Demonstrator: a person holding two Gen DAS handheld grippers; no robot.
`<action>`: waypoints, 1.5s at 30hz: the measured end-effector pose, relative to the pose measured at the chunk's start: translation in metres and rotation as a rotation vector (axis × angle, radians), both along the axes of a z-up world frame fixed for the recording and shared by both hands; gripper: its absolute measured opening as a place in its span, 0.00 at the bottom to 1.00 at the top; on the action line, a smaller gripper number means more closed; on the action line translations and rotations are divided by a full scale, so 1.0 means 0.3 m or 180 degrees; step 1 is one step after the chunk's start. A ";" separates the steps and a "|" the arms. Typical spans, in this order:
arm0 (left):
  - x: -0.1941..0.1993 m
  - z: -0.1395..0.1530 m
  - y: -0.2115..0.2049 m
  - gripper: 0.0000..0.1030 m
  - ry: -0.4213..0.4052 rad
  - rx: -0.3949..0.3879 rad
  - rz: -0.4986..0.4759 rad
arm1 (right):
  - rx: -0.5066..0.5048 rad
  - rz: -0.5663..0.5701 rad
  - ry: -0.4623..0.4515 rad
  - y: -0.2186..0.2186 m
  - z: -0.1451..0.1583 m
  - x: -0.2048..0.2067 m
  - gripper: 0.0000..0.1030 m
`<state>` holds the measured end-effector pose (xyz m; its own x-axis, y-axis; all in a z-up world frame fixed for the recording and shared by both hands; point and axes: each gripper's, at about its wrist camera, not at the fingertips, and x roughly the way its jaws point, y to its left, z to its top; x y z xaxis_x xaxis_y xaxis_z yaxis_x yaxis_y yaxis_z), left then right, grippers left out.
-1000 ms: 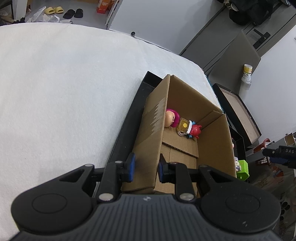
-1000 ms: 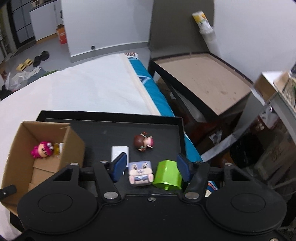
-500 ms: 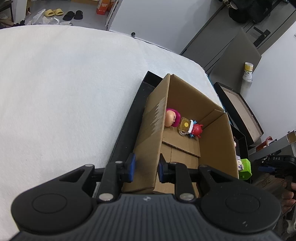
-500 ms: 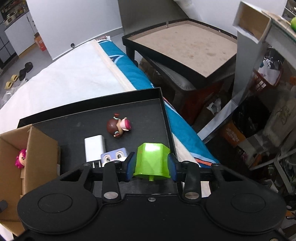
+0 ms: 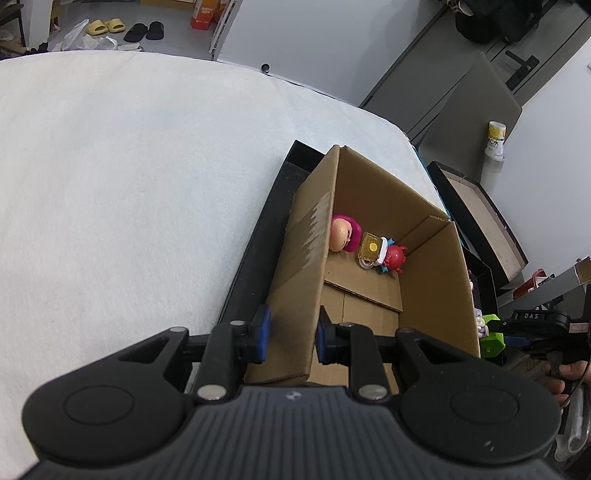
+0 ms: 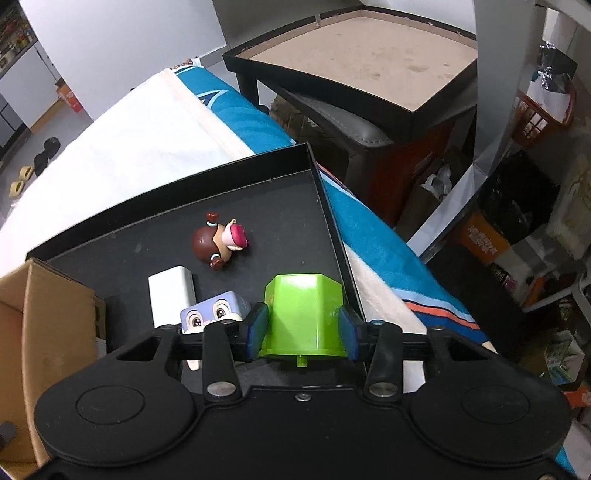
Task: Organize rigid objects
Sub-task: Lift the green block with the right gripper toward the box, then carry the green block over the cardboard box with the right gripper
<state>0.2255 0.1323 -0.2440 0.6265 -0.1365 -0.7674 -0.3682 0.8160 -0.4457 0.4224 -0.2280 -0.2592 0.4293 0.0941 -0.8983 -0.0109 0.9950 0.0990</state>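
My left gripper (image 5: pixel 291 334) is shut on the near left wall of an open cardboard box (image 5: pixel 432 280) that stands on a black tray (image 5: pixel 255 258). Inside the box lie a pink-haired doll head (image 5: pixel 345 234) and a red figure with a yellow tag (image 5: pixel 384 253). My right gripper (image 6: pixel 303 326) is shut on a green hexagonal block (image 6: pixel 304 306) over the tray (image 6: pixel 280 166). On the tray lie a brown-haired doll (image 6: pixel 221 243), a white block (image 6: pixel 171 293) and a purple bunny block (image 6: pixel 214 310).
The tray rests on a white bed cover (image 5: pixel 129 184). A black-framed table (image 6: pixel 369 59) stands beyond the bed, with cluttered boxes (image 6: pixel 487 236) on the floor to the right. Slippers (image 5: pixel 122 27) lie on the far floor.
My right gripper closed on the green block and lifted it slightly, tilting toward the tray's right corner. My left gripper has kept its hold on the box wall.
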 end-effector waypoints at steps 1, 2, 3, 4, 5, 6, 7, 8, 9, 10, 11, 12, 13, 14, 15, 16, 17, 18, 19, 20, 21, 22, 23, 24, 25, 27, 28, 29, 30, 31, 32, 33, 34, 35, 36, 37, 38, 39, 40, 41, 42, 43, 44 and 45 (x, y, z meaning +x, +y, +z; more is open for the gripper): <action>0.000 -0.001 0.001 0.22 0.0001 0.0002 -0.0001 | -0.0015 0.0001 -0.0001 0.002 -0.002 0.001 0.44; 0.001 -0.001 0.001 0.22 0.0002 0.0002 -0.0001 | -0.0020 -0.0004 0.0000 0.004 -0.006 0.002 0.46; 0.001 -0.001 0.002 0.22 0.0003 0.0001 -0.0001 | -0.0016 -0.0015 0.0003 0.003 -0.009 0.004 0.46; 0.001 -0.001 0.001 0.22 0.0002 0.0002 -0.0002 | -0.0008 -0.0028 0.0008 0.001 -0.013 0.006 0.48; 0.001 -0.001 0.001 0.22 0.0001 0.0003 -0.0004 | 0.0011 -0.0041 0.0026 -0.001 -0.020 0.008 0.49; 0.001 -0.001 0.001 0.22 0.0001 0.0004 -0.0002 | 0.0041 -0.0063 0.0058 -0.004 -0.030 0.009 0.50; 0.001 -0.001 0.001 0.22 0.0002 0.0003 -0.0002 | 0.0075 -0.0086 0.0084 -0.006 -0.038 0.009 0.49; 0.001 -0.001 0.001 0.22 0.0003 -0.0001 0.0000 | 0.0109 -0.0109 0.0121 -0.008 -0.046 0.009 0.46; 0.001 -0.001 0.001 0.22 0.0003 -0.0003 0.0001 | 0.0117 -0.0137 0.0184 -0.009 -0.056 0.009 0.46; 0.001 -0.001 0.001 0.22 0.0001 0.0002 0.0000 | 0.0123 -0.0177 0.0186 -0.010 -0.060 0.005 0.46; 0.001 -0.002 0.001 0.22 0.0002 -0.0007 -0.0003 | 0.0121 -0.0190 0.0159 -0.008 -0.059 -0.002 0.46; 0.001 -0.001 0.001 0.22 0.0000 -0.0008 -0.0004 | 0.0110 -0.0187 0.0161 -0.004 -0.058 -0.007 0.46; 0.001 -0.001 0.001 0.22 -0.0002 -0.0005 -0.0008 | 0.0106 -0.0193 0.0167 -0.002 -0.058 -0.013 0.46; 0.001 -0.001 0.001 0.22 -0.0003 -0.0006 -0.0009 | 0.0097 -0.0188 0.0173 0.001 -0.058 -0.019 0.46; 0.001 -0.001 0.001 0.22 -0.0003 -0.0004 -0.0009 | 0.0087 -0.0179 0.0182 0.002 -0.057 -0.025 0.46; 0.001 -0.002 0.001 0.22 -0.0003 -0.0008 -0.0008 | 0.0083 -0.0179 0.0192 0.003 -0.056 -0.030 0.46; 0.000 -0.001 0.001 0.22 -0.0003 -0.0011 -0.0007 | 0.0080 -0.0188 0.0203 0.002 -0.054 -0.037 0.46; 0.000 -0.002 0.001 0.22 -0.0004 -0.0014 -0.0006 | 0.0079 -0.0196 0.0208 0.001 -0.051 -0.042 0.46; 0.000 -0.002 0.001 0.22 -0.0004 -0.0017 -0.0006 | 0.0082 -0.0200 0.0208 0.000 -0.046 -0.048 0.46; 0.000 -0.002 0.002 0.22 -0.0003 -0.0019 -0.0005 | 0.0085 -0.0202 0.0205 -0.001 -0.040 -0.054 0.46; 0.000 -0.001 0.002 0.22 -0.0003 -0.0022 -0.0005 | 0.0092 -0.0208 0.0201 -0.001 -0.034 -0.058 0.46; 0.000 -0.002 0.003 0.22 -0.0002 -0.0025 -0.0003 | 0.0100 -0.0215 0.0196 -0.001 -0.027 -0.061 0.46; 0.000 -0.002 0.003 0.22 -0.0001 -0.0029 -0.0002 | 0.0107 -0.0220 0.0189 0.000 -0.019 -0.066 0.46; 0.000 -0.002 0.004 0.22 -0.0001 -0.0032 -0.0001 | 0.0118 -0.0229 0.0184 0.001 -0.009 -0.068 0.46; 0.000 -0.002 0.004 0.22 0.0000 -0.0032 -0.0002 | 0.0128 -0.0238 0.0178 0.002 0.001 -0.072 0.46; 0.000 -0.002 0.004 0.22 -0.0001 -0.0031 -0.0003 | 0.0131 -0.0243 0.0162 0.005 0.021 -0.077 0.46; 0.000 -0.002 0.004 0.22 -0.0001 -0.0032 -0.0002 | 0.0125 -0.0241 0.0148 0.006 0.031 -0.081 0.46; 0.000 -0.002 0.004 0.22 -0.0002 -0.0030 -0.0004 | 0.0125 -0.0240 0.0133 0.008 0.045 -0.085 0.46; 0.000 -0.002 0.005 0.22 -0.0002 -0.0030 -0.0005 | 0.0129 -0.0239 0.0121 0.010 0.056 -0.089 0.46; 0.000 -0.002 0.004 0.22 0.0000 -0.0029 -0.0005 | 0.0132 -0.0234 0.0106 0.014 0.068 -0.093 0.46; 0.000 -0.001 0.003 0.22 0.0000 -0.0026 -0.0010 | 0.0132 -0.0224 0.0088 0.017 0.081 -0.097 0.46; 0.000 -0.001 0.002 0.22 -0.0001 -0.0021 -0.0015 | 0.0127 -0.0216 0.0071 0.021 0.091 -0.099 0.46; 0.000 -0.001 0.001 0.22 -0.0001 -0.0020 -0.0016 | 0.0126 -0.0213 0.0057 0.023 0.101 -0.103 0.46; 0.000 0.000 0.001 0.22 0.0000 -0.0023 -0.0015 | 0.0132 -0.0214 0.0047 0.025 0.112 -0.106 0.46; 0.000 -0.001 0.001 0.22 0.0000 -0.0023 -0.0015 | 0.0131 -0.0213 0.0037 0.026 0.122 -0.110 0.46; 0.000 -0.001 0.001 0.22 0.0000 -0.0023 -0.0015 | 0.0124 -0.0208 0.0024 0.028 0.131 -0.115 0.46; 0.000 -0.001 0.001 0.22 -0.0001 -0.0022 -0.0016 | 0.0115 -0.0198 0.0010 0.030 0.142 -0.118 0.46; 0.000 -0.001 0.001 0.22 -0.0002 -0.0021 -0.0017 | 0.0111 -0.0191 -0.0001 0.032 0.151 -0.122 0.46; 0.000 -0.001 0.000 0.22 -0.0003 -0.0022 -0.0019 | 0.0109 -0.0183 -0.0011 0.033 0.160 -0.126 0.46; 0.000 -0.001 0.000 0.22 -0.0002 -0.0023 -0.0020 | 0.0105 -0.0176 -0.0020 0.037 0.169 -0.129 0.46; 0.000 -0.001 0.000 0.22 -0.0001 -0.0026 -0.0023 | 0.0100 -0.0168 -0.0031 0.040 0.178 -0.133 0.46; 0.000 -0.001 0.000 0.22 0.0000 -0.0028 -0.0025 | 0.0100 -0.0161 -0.0043 0.044 0.186 -0.136 0.46; 0.000 -0.001 0.000 0.22 0.0002 -0.0026 -0.0028 | 0.0107 -0.0154 -0.0055 0.048 0.194 -0.140 0.46; 0.000 0.000 -0.001 0.22 0.0003 -0.0021 -0.0031 | 0.0115 -0.0148 -0.0065 0.051 0.201 -0.146 0.46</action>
